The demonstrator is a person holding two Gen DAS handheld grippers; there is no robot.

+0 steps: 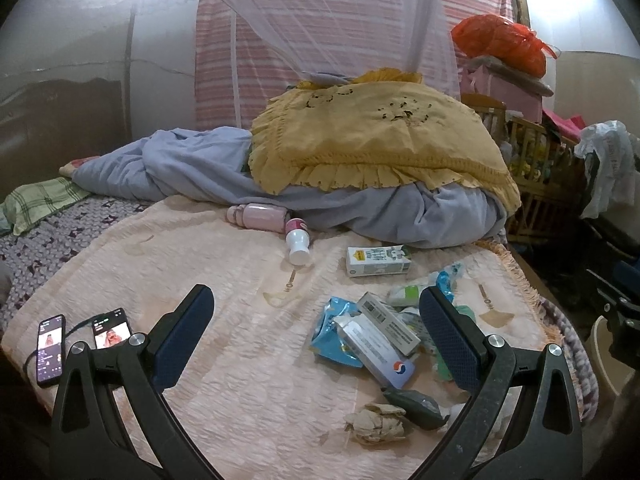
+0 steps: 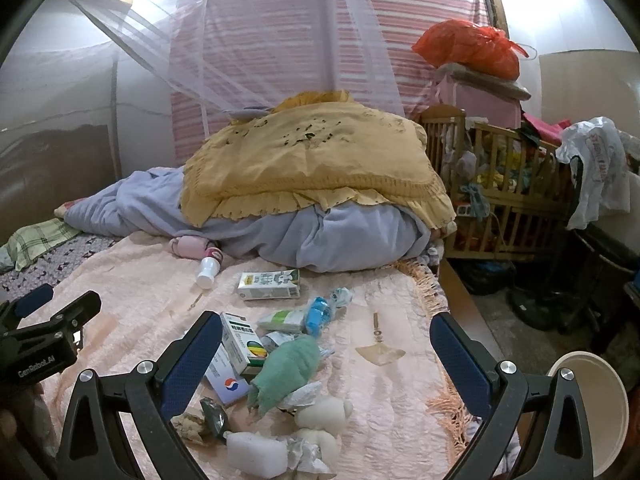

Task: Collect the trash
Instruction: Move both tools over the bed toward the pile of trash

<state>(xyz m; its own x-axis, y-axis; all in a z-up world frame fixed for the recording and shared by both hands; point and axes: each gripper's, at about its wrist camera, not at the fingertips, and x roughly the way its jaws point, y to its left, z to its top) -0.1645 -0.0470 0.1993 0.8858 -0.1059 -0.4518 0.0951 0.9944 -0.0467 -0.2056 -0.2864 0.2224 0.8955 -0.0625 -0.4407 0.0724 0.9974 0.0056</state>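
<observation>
A heap of trash lies on the pink blanket (image 1: 224, 280): a milk carton (image 1: 378, 261) (image 2: 269, 285), small cardboard boxes (image 1: 386, 326) (image 2: 240, 338), a blue wrapper (image 1: 334, 330), crumpled brown paper (image 1: 378, 424), a green crumpled rag (image 2: 290, 372) and white foam lumps (image 2: 256, 452). A small white bottle (image 1: 298, 242) (image 2: 208, 270) lies farther back. My left gripper (image 1: 316, 334) hovers open over the pile with nothing between its fingers. My right gripper (image 2: 326, 354) is open too, above the green rag. The left gripper's body (image 2: 44, 336) shows at the left of the right wrist view.
Two lit phones (image 1: 52, 348) lie on the blanket's left edge. A yellow frilled pillow (image 1: 372, 140) and blue quilt (image 1: 192, 168) fill the back of the bed. A wooden crib (image 2: 500, 192) and a white round bin (image 2: 592, 404) stand to the right of the bed.
</observation>
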